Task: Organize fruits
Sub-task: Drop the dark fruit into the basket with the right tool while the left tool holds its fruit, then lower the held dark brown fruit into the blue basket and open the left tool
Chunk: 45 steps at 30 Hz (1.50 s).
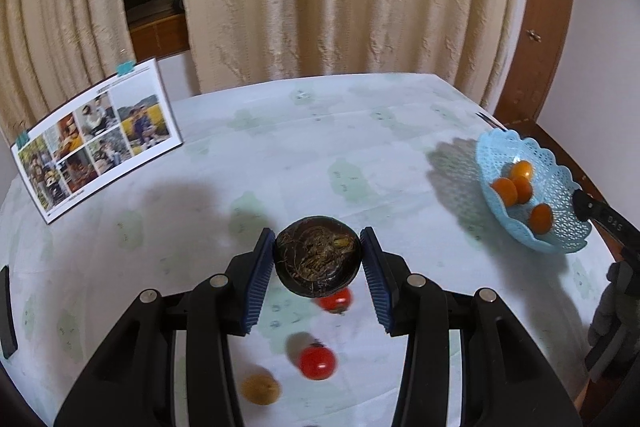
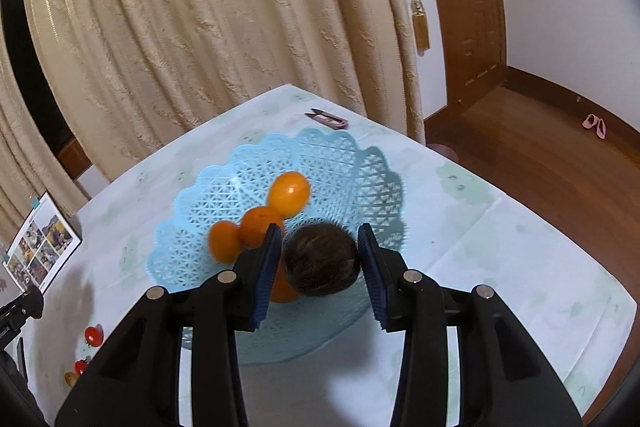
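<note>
Right gripper point(image 2: 320, 259) pinching a dark round fruit point(image 2: 320, 261), apparently water chestnut, directly above pale-blue lattice plastic basket point(image 2: 352, 163), frame centre; left gripper point(image 1: 318, 259) pinches another dark round fruit point(image 1: 318, 261).

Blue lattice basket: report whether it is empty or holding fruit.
Holding fruit. The blue plastic lattice basket contains several round orange fruits; the right claw grips a dark brown round fruit above it.

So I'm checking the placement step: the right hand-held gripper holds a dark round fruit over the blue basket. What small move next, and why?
Probably lower it a little and open the jaws. The right hand-held gripper grips the dark fruit above the blue basket, close to the oranges already inside. Aiming for the bare mesh on the right may avoid knocking them.
</note>
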Motion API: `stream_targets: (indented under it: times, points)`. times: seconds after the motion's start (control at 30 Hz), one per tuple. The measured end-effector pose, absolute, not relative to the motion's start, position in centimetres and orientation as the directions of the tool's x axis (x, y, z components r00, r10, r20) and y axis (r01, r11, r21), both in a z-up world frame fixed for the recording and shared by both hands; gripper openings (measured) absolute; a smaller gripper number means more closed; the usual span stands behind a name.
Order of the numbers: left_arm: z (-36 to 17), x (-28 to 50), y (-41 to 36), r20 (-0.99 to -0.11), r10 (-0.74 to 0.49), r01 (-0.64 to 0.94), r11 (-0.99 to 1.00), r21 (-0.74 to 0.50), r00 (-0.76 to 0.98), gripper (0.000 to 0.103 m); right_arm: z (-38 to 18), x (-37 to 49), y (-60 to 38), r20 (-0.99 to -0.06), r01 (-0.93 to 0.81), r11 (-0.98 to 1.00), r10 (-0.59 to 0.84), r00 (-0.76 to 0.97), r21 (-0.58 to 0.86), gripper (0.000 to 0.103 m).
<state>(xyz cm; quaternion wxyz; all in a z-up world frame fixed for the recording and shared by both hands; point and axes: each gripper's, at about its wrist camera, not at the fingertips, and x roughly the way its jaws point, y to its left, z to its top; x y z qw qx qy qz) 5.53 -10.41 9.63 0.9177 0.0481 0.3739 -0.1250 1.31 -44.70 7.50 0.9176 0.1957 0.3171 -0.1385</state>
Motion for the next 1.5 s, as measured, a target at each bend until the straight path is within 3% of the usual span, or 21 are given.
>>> stream_targets:
  times: [0.1,0.63,0.73,1.27,1.37,1.5]
  points:
    - [9.7,5.3,-12.1,-0.700,-0.206,0.294,0.956,0.006,0.684,0.044,7.5,0.8,-45.3,-0.620,0.384,0.876,-0.133,0.773,0.292,0.053]
    - [9.2,4.9,-22.3,-0.718,-0.330,0.472,0.882,-0.002,0.613,0.044,8.4,-4.0,-45.7,-0.421,0.511,0.824,-0.384,0.822,0.244,0.054]
    - [8.9,4.9,-24.2,-0.723,-0.350,0.501,0.865,-0.005,0.596,0.044,8.3,-4.5,-45.8,-0.403,0.526,0.815,-0.407,0.819,0.244,0.059]
    - [7.1,5.9,-30.7,-0.743,-0.407,0.587,0.810,-0.024,0.532,0.046,8.1,-4.4,-45.6,-0.404,0.518,0.816,-0.397,0.824,0.255,0.060]
    - [7.3,5.9,-30.5,-0.736,-0.407,0.582,0.813,-0.023,0.540,0.056,8.0,-4.3,-45.5,-0.406,0.519,0.816,-0.397,0.823,0.256,0.060]
    - [7.7,6.4,-29.3,-0.732,-0.400,0.557,0.830,-0.035,0.551,0.061,8.0,-4.4,-45.7,-0.404,0.520,0.815,-0.398,0.824,0.257,0.060]
